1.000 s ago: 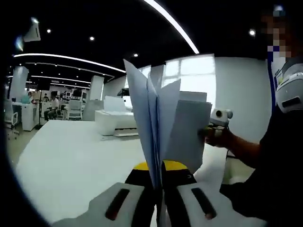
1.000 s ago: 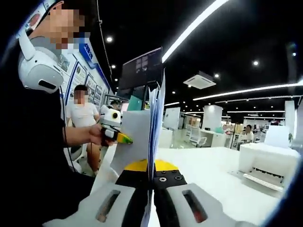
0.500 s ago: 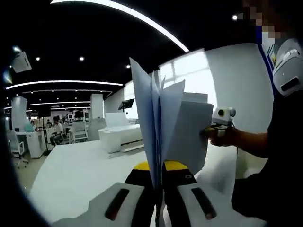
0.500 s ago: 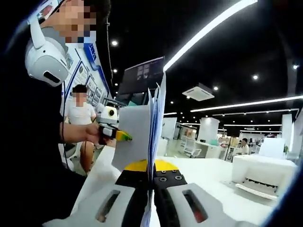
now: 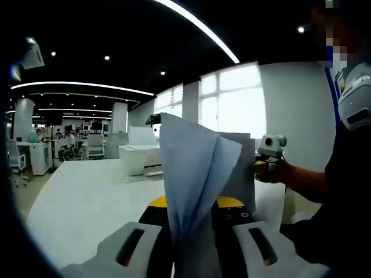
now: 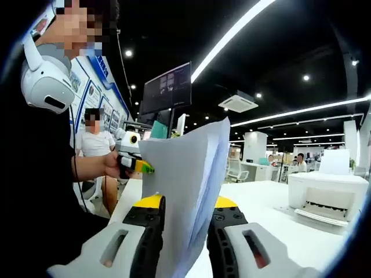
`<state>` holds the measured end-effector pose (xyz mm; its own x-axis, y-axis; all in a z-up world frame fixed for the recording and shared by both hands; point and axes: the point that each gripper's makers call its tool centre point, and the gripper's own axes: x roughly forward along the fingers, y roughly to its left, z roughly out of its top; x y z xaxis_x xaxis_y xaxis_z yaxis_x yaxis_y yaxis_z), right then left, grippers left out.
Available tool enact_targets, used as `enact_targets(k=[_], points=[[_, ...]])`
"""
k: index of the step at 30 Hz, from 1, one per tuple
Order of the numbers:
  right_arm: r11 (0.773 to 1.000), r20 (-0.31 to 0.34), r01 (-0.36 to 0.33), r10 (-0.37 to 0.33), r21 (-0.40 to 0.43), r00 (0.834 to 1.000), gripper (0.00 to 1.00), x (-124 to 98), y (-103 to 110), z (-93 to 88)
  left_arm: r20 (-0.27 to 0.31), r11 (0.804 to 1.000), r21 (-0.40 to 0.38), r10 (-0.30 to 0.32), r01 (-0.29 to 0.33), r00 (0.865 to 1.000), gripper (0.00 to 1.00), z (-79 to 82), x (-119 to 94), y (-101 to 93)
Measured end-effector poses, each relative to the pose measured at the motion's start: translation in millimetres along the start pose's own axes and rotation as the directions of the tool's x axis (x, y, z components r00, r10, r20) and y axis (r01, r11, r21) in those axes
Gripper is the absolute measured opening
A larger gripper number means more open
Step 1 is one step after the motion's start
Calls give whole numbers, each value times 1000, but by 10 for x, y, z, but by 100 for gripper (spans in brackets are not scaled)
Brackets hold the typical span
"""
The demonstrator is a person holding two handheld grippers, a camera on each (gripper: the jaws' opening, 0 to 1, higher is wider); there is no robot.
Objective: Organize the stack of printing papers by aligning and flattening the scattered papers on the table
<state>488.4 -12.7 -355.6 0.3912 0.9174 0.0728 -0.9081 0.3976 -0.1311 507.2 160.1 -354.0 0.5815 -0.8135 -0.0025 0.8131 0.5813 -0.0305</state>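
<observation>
My left gripper (image 5: 194, 246) has its jaws spread apart, the papers (image 5: 194, 174) standing loosely on edge between them above the table (image 5: 87, 197). My right gripper (image 6: 182, 246) is likewise parted around the same papers (image 6: 185, 179), sheets fanning. Beyond the papers on the table sits a white printer (image 6: 327, 194), and a seated person (image 6: 95, 145) is farther off.
</observation>
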Motion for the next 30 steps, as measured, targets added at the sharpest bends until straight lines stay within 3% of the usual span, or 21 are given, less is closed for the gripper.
enact_targets(k=[5, 6, 8, 10, 16, 18, 20, 22, 30], points=[[1000, 1, -7, 7, 4, 1000, 24, 11, 14, 10, 0, 1000, -4, -3, 3, 1000, 30, -3, -1, -1], [1000, -1, -5, 5, 6, 1000, 21, 2, 1, 6, -3, 1000, -5, -4, 4, 1000, 28, -8, 3, -1], [1000, -1, -4, 4, 6, 1000, 1, -13, -7, 10, -6, 1000, -1, -7, 7, 1000, 11, -12, 4, -2], [999, 8, -34, 34, -7, 999, 0, -31, 48, 51, -7, 999, 14, -47, 47, 999, 7, 6, 3, -76], [999, 45, -24, 26, -34, 999, 0, -41, 28, 237, 4, 999, 9, -38, 38, 999, 8, 156, 21, -84], [1000, 46, -28, 28, -14, 999, 0, -33, 15, 231, 5, 999, 0, -35, 35, 999, 13, 174, 35, -63], [998, 38, -36, 34, 52, 999, 13, -22, 15, 183, -14, 999, -38, -27, 26, 1000, 30, 124, 50, -33], [998, 30, -24, 22, 53, 999, 30, 12, 4, 143, -21, 999, -46, -16, 15, 1000, 34, 92, 51, -17], [998, 16, -25, 24, 61, 1000, 27, 5, 1, 107, -18, 998, -52, -21, 20, 1000, 34, 97, 41, -25]])
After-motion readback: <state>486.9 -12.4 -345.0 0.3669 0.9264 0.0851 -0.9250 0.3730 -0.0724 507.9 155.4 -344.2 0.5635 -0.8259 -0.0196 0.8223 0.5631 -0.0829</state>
